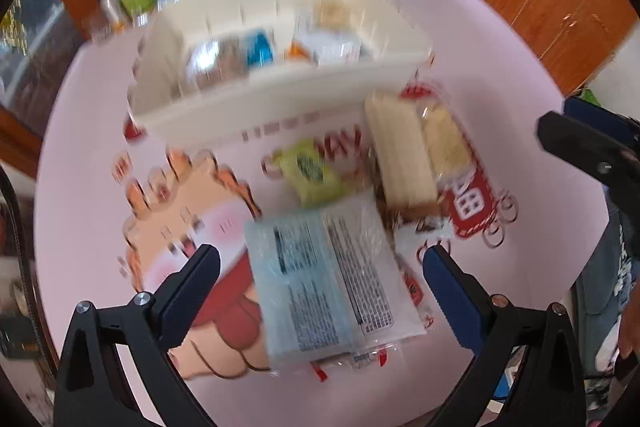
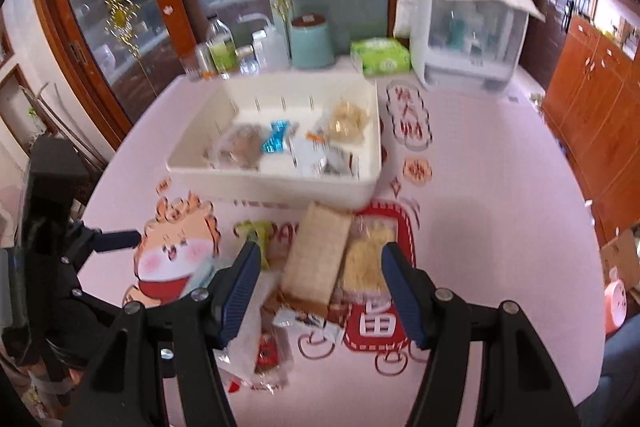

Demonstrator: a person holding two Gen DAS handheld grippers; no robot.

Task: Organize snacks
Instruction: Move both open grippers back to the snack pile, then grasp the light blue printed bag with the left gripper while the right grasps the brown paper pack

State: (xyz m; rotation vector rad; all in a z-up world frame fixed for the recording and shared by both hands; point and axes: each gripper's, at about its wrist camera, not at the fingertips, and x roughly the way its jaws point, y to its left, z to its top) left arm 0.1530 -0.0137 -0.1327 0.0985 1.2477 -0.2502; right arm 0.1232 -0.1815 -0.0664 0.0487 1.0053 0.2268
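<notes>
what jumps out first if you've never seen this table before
The white bin mid-table, already holding several wrapped snacks, draws the eye first. Just in front of it, loose packets lie on the pink cartoon tablecloth: a long sandwich pack between the open right gripper fingers, and a blue-white packet between the open left gripper fingers.

both wrist cameras look down across the pink table [image 2: 500, 187] toward the white bin [image 1: 280, 107] [image 2: 280, 183], the left closer; both views share the bin.
</notes>
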